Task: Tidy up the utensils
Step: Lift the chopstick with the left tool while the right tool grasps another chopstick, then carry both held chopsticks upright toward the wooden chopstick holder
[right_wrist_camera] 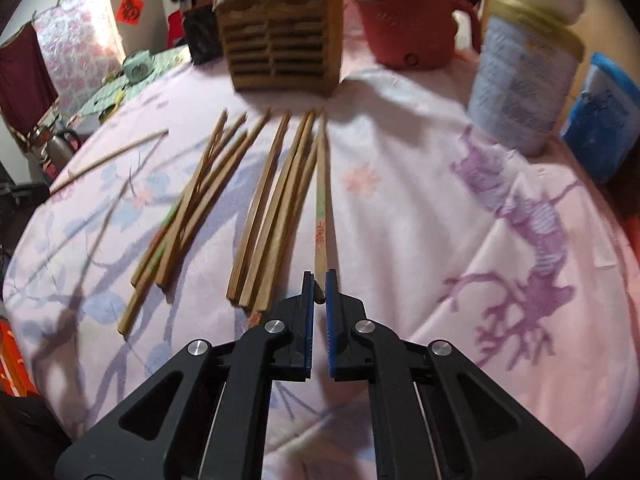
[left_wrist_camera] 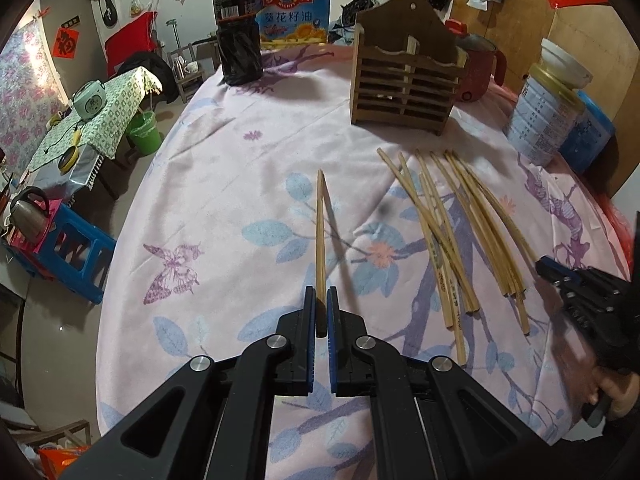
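Presently, the left gripper (left_wrist_camera: 321,300), black with blue pads, is clamped on the near end of one pale wooden chopstick (left_wrist_camera: 320,236), which points away toward the far side above the counter (left_wrist_camera: 224,184), a round top under a pink cloth printed with blue leaves and purple butterflies. Its thin shadow lies just right of it on the cloth.

Right gripper (right_wrist_camera: 319,286), same make: jaws drawn together on the near end of a printed wooden chopstick (right_wrist_camera: 321,200) at the right edge of the loose lot, tip pointing far. No earlier view is to hand, so only the grip itself is entered.

Loose wooden chopsticks (right_wrist_camera: 224,200): fanned on the cloth left of the held one in the right wrist view, near ends toward the grippers, some crossing.

Slatted brown wooden chopstick holder (left_wrist_camera: 404,84): upright on the far side, beyond the tips of the loose lot, two compartments at the front.

Red plastic pot with handle (right_wrist_camera: 408,36): right of the holder, far side.

Pale blue tin with cream lid (left_wrist_camera: 540,120): far right.

Dark sauce bottle (left_wrist_camera: 238,36) and yellow oil bottle (left_wrist_camera: 292,4): far left of the holder.
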Available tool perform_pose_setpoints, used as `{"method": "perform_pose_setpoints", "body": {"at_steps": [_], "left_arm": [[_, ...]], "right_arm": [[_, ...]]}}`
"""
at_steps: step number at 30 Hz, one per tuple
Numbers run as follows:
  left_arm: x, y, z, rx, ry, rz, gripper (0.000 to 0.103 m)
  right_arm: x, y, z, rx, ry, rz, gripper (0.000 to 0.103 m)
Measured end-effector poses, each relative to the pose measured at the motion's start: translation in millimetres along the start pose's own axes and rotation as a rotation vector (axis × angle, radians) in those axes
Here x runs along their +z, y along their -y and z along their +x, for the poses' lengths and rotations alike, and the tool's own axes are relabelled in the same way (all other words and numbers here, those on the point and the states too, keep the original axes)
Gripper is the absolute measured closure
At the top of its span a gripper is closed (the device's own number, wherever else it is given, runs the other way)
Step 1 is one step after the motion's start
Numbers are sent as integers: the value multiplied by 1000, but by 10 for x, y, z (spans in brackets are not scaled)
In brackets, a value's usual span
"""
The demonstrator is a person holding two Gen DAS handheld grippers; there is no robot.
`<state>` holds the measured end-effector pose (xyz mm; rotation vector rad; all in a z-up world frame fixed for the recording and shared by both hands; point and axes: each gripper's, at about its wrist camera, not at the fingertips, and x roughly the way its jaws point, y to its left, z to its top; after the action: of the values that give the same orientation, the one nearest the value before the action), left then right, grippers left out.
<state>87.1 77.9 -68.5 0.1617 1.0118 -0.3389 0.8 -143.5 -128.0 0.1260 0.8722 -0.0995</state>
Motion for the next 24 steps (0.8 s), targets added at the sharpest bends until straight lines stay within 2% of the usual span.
{"method": "perform_pose_setpoints", "body": {"at_steps": [6,10,19,24], "left_arm": [[176,-11,-137,5,55,8,97],[381,0,-286,8,101,28,97],[800,85,-600,-29,179,54,97],[960,126,-672,-48,195,67,97]], "right_arm": [[336,115,-516,4,128,38,96],[552,110,-822,11,197,12,96],[841,72,-1115,68,257,2,96],[956,94,-1163,90,282,15,96]]}}
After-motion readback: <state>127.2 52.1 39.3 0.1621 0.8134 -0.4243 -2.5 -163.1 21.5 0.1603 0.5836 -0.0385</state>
